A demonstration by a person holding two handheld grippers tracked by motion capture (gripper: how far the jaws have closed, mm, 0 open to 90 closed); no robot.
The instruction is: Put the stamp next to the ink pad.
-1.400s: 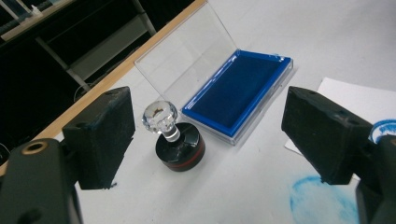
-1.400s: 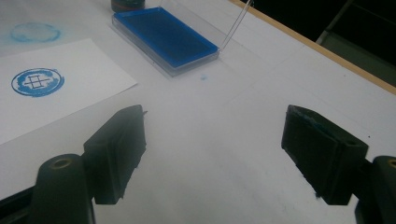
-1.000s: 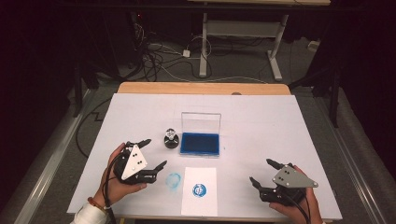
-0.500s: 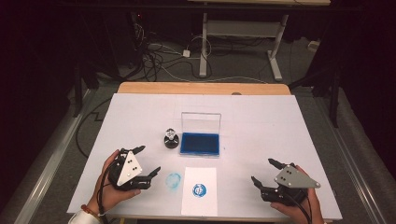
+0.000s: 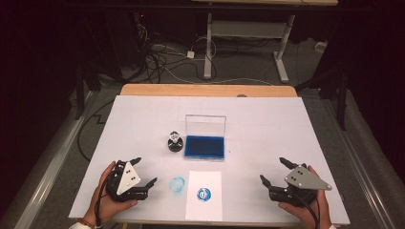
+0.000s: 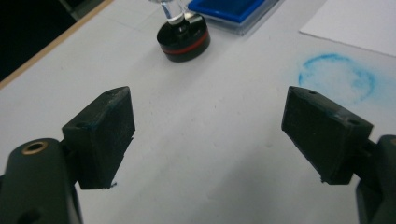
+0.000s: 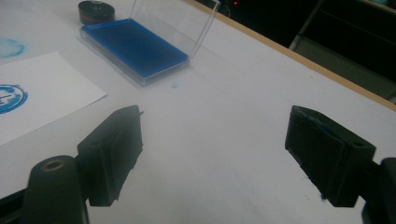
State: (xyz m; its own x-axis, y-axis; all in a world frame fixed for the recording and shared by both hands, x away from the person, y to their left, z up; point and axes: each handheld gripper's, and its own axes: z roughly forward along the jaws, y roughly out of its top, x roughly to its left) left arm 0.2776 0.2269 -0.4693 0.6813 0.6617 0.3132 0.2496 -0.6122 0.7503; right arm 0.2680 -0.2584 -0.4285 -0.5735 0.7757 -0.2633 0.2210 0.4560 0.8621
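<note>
Two grippers, both empty, jaws spread wide with nothing but bare table [image 5: 143, 119] between them. Your left gripper [image 5: 144, 171] sits low at the lower left of the high view; your right gripper [image 5: 273, 171] rests at the lower right, its jaws just opening further onto nothing.

Biggest item first: the ink pad [image 5: 205, 147], centre of the frame, blue bed flat, clear lid [image 5: 205, 125] standing up behind it. It looks like thin, rigid plastic, light enough to skid if you nudge it. If you close it, push the lid's top edge down rather than pinching it.

Next, the paper [image 5: 204, 195] at lower centre, already carrying a blue print [image 5: 204, 193]. Limp and featherlight; it will slide, and wet ink may smear, so pin a blank corner. A blue smudge [image 5: 177, 184] marks the table just to its left.

Smallest: the stamp [image 5: 175, 142], just left of the pad. Black round base, red band, clear knob [image 6: 172, 9] on top. It looks hard, small, probably slick. Take it across the black base, where the sides sit parallel, and keep it upright.
</note>
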